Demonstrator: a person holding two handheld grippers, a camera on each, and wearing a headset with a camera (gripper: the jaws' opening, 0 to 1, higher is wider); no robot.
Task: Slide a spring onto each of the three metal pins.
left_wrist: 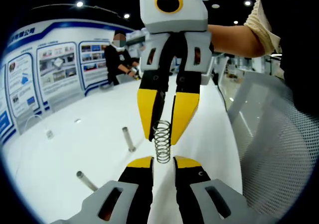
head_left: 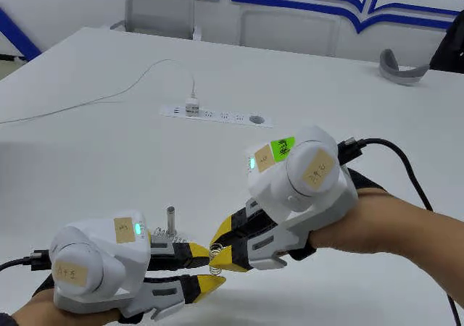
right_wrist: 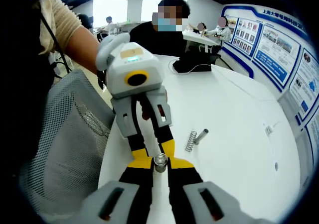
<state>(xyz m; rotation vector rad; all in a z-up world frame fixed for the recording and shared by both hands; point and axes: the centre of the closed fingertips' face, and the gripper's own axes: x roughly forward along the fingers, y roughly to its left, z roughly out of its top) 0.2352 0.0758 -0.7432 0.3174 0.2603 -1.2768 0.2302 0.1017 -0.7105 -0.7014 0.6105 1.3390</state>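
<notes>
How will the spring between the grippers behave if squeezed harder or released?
The spring has thin open coils, so it probably bends or buckles under a hard squeeze. It looks light and round; released from the right gripper, it likely rolls.

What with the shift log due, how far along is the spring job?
Done: nothing that I can see. The nearer pin and the farther pin are both bare.
In hand: one spring, pinched by the right gripper, with its other end at the left gripper tips.
Left: all three pins. A loose spring lies on the table, not on a pin.
</notes>
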